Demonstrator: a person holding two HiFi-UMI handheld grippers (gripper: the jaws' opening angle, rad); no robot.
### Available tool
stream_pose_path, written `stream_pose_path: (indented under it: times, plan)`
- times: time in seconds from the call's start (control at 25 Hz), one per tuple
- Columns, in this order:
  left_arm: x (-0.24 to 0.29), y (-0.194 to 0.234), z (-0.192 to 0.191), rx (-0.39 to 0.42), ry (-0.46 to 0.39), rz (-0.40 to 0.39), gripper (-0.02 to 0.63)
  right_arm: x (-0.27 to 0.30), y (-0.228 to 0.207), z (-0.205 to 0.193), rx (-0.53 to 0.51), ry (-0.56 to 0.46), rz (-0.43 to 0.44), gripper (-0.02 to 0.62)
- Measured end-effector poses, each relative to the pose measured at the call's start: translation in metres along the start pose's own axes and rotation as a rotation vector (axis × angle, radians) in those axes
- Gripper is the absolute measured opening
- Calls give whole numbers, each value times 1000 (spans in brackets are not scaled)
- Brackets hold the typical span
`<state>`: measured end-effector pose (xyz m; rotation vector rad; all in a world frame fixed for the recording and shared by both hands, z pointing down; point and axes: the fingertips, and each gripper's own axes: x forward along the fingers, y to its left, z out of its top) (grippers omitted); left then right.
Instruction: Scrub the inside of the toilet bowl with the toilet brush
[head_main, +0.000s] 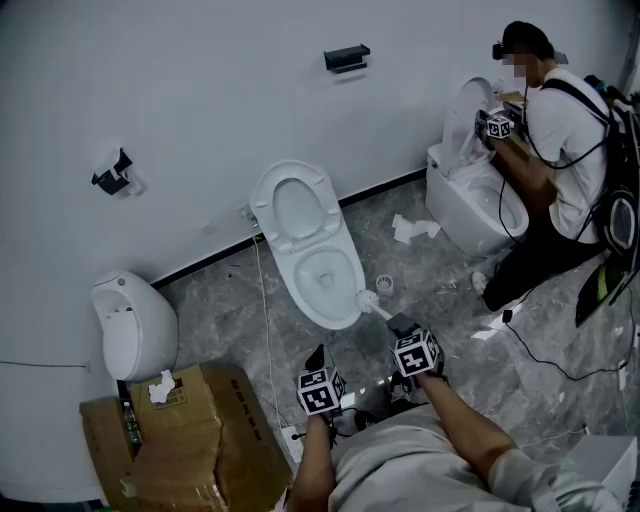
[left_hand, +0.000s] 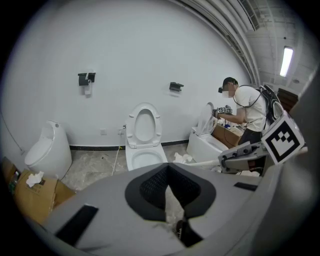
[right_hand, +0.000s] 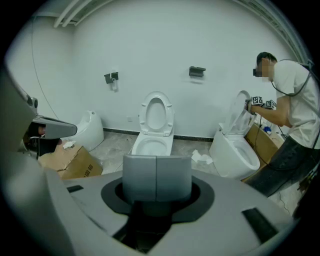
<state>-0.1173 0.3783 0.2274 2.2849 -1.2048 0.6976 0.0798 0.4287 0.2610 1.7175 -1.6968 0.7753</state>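
Jutting from the right tool, toilet brush (white) meets toilet bowl

Centre: white ceramic toilet bowl, seat up.
Left gripper: dark mesh jaws together (nothing between).

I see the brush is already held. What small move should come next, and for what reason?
Probably carry the toilet brush forward over the rim and down into the toilet bowl. The right gripper has its jaws on the handle, but the bristle head sits at the bowl's front edge, not yet inside.
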Motion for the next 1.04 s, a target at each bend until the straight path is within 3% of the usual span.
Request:
stream_pose_path:
  times: [0.56, 1.04]
  plan:
    - [5, 15, 15, 6, -22, 68, 23, 13, 9, 17, -62, 3, 24, 170]
    - [8, 13, 17, 13, 0, 94, 23, 25, -4, 21, -28, 11, 45, 170]
